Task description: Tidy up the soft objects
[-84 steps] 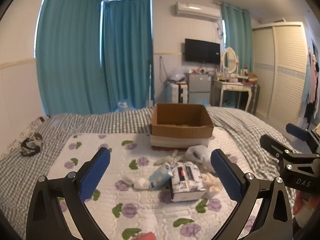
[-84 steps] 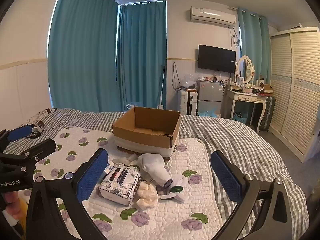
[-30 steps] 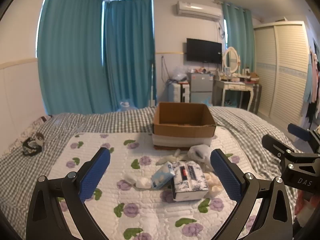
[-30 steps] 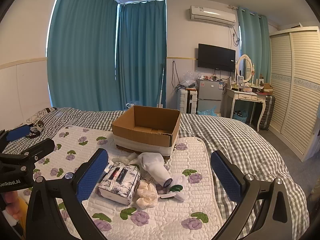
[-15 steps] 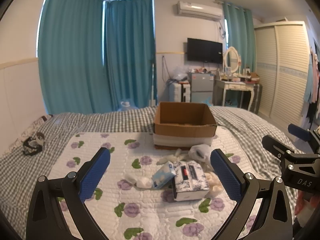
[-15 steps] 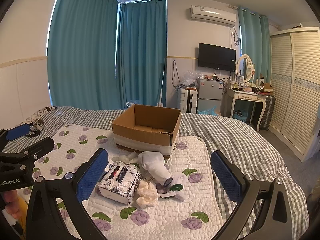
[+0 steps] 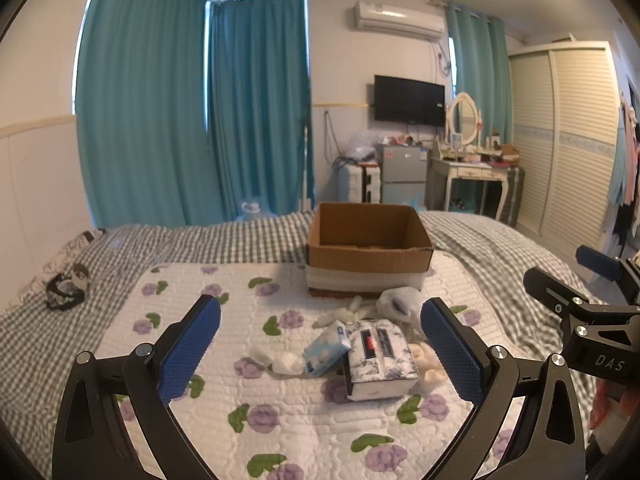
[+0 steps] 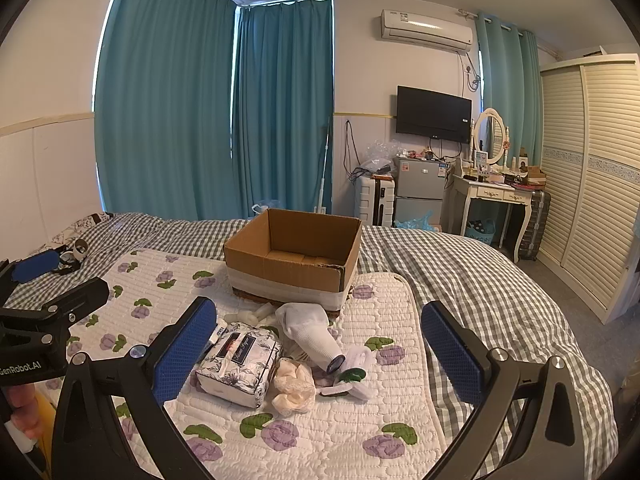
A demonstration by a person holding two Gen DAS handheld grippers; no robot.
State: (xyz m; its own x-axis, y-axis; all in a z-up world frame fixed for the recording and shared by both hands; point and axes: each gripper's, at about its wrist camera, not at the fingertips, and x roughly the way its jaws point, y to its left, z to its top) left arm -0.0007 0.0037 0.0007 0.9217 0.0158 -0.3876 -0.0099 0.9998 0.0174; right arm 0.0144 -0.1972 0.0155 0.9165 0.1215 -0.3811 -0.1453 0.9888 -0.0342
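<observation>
An open cardboard box (image 7: 368,240) (image 8: 296,256) stands on a floral quilt (image 7: 224,392) (image 8: 320,432). In front of it lies a pile: a floral tissue pack (image 7: 380,356) (image 8: 240,360), a small blue tissue pack (image 7: 326,346), white cotton bits (image 7: 286,362), a white sock (image 8: 312,332) (image 7: 400,302), a cream cloth bundle (image 8: 294,386) and small white pieces (image 8: 352,376). My left gripper (image 7: 320,352) is open and empty above the quilt, short of the pile. My right gripper (image 8: 320,352) is open and empty, to the pile's right.
The bed has a grey checked cover (image 8: 460,280). A black and white item (image 7: 66,290) lies at its left. Beyond the bed stand a small fridge (image 8: 418,196), a white dressing table (image 8: 496,196) and a louvred wardrobe (image 8: 592,184). Teal curtains (image 8: 200,120) hang behind.
Both grippers have stayed open and empty. The views have shifted only slightly; the pile and box lie as before.
</observation>
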